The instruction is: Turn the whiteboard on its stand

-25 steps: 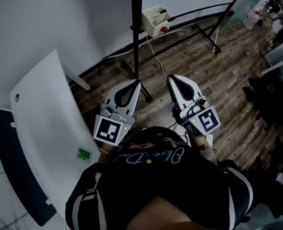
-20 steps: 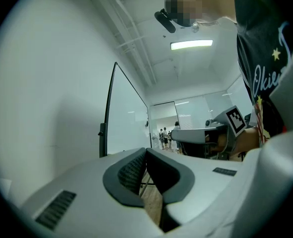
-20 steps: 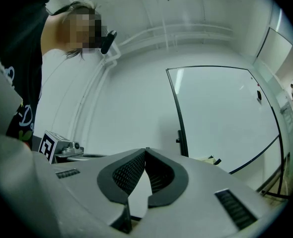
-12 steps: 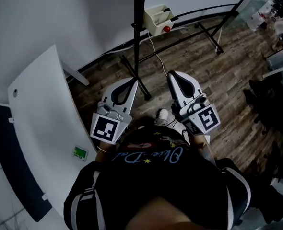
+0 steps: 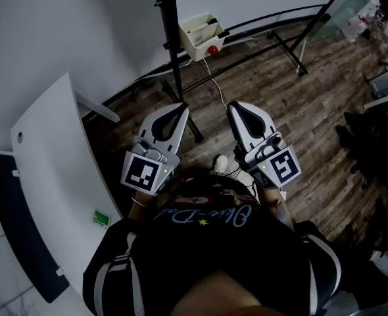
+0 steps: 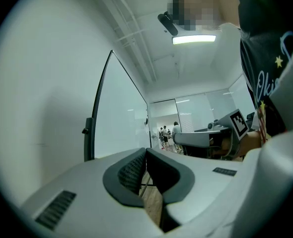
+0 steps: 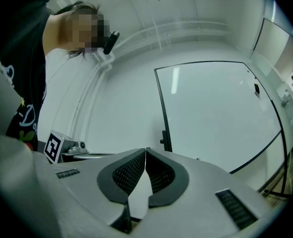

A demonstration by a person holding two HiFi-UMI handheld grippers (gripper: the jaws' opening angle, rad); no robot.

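Both claws are held out in front of the person, side by side and pointing toward the whiteboard (image 7: 216, 118), neither touching it. The left claw (image 5: 181, 108) is closed with its ribbed pads meeting at the tips and nothing between them. The right claw (image 5: 236, 106) is likewise closed and empty, its tips pressed together.

The whiteboard stands upright on its black stand (image 5: 173, 51) just ahead. In the right gripper view it fills most of the picture as a pale panel in a thin black frame, with a small clamp (image 7: 163, 134) on its left edge. In the left gripper view only that edge and part of the panel show. From the head view, the stand's pole rises in front of the left claw and its feet spread over the wood floor (image 5: 299, 110). A white tray (image 5: 197, 33) sits beside the pole, with a small red thing (image 5: 212, 49) at its lower corner — what it is cannot be told. A white cable (image 5: 214, 91) trails across the floor between the claws' tips and the tray.

To the person's left curves a white worktop (image 5: 49, 176) bearing a green sticker (image 5: 102, 217).
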